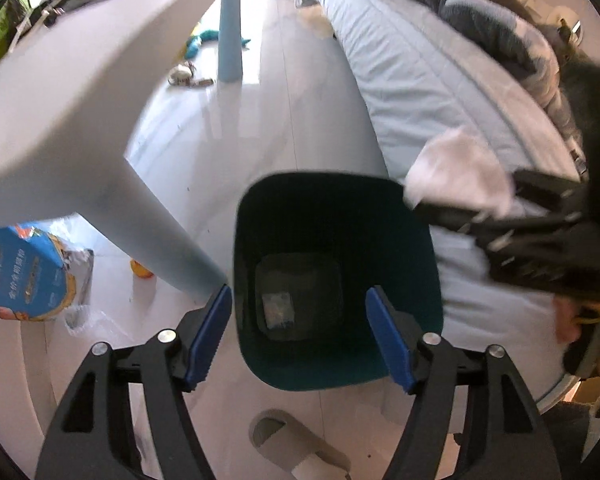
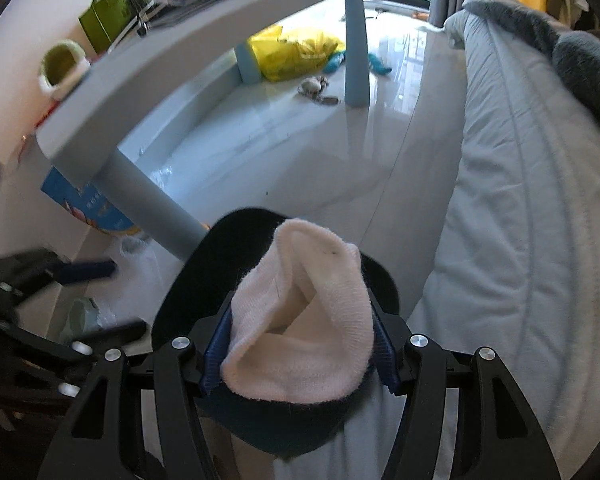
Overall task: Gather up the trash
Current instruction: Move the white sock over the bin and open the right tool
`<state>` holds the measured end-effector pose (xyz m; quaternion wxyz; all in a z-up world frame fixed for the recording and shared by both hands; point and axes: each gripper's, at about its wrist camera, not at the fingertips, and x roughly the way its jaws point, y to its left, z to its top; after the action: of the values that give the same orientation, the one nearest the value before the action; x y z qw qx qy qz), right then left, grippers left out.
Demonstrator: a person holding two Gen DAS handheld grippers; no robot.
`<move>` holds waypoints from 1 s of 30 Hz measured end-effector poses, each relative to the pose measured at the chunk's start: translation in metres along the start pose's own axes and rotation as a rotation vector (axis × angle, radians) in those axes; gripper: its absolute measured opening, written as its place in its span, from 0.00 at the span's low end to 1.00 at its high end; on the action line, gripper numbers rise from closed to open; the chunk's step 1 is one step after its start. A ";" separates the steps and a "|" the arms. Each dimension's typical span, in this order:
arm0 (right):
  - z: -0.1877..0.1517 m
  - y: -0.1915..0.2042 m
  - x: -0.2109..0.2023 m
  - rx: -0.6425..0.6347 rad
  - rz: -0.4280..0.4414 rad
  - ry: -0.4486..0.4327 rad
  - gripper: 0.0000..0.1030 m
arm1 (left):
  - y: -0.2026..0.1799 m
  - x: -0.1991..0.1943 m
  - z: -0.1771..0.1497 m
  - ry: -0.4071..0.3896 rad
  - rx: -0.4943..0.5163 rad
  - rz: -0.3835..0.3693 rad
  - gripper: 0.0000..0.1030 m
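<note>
Left wrist view: left gripper [image 1: 300, 332] spread wide, empty, above dark teal bin [image 1: 340, 280]; a small packet lies inside.

Right wrist view: right gripper [image 2: 300, 348] clamps white sock [image 2: 304, 320] over the bin [image 2: 188, 292]. Soft, light, compressible; mid-body pinch suits.

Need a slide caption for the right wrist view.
Right tongs grip a white sock above the dark bin.
</note>
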<state>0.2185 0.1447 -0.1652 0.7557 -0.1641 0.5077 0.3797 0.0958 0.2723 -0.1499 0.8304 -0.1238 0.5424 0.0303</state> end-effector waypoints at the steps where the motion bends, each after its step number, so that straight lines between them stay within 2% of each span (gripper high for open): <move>1: 0.000 0.001 0.006 -0.001 -0.001 0.014 0.59 | 0.001 -0.004 0.001 -0.014 -0.003 -0.005 0.64; 11: -0.005 0.015 0.041 -0.008 0.003 0.085 0.59 | 0.000 -0.050 0.013 -0.174 0.021 -0.023 0.54; 13: -0.006 0.017 0.048 -0.011 0.004 0.102 0.59 | 0.001 -0.055 0.015 -0.190 0.018 -0.023 0.50; 22: -0.022 0.023 0.070 -0.022 -0.017 0.170 0.60 | 0.001 -0.081 0.021 -0.261 0.001 -0.070 0.47; 30: -0.032 0.030 0.074 -0.060 -0.033 0.200 0.64 | -0.002 -0.099 0.024 -0.307 0.014 -0.052 0.47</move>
<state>0.1900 0.1742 -0.2406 0.7020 -0.2322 0.5663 0.3643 0.0772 0.2847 -0.0510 0.9048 -0.1259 0.4061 0.0236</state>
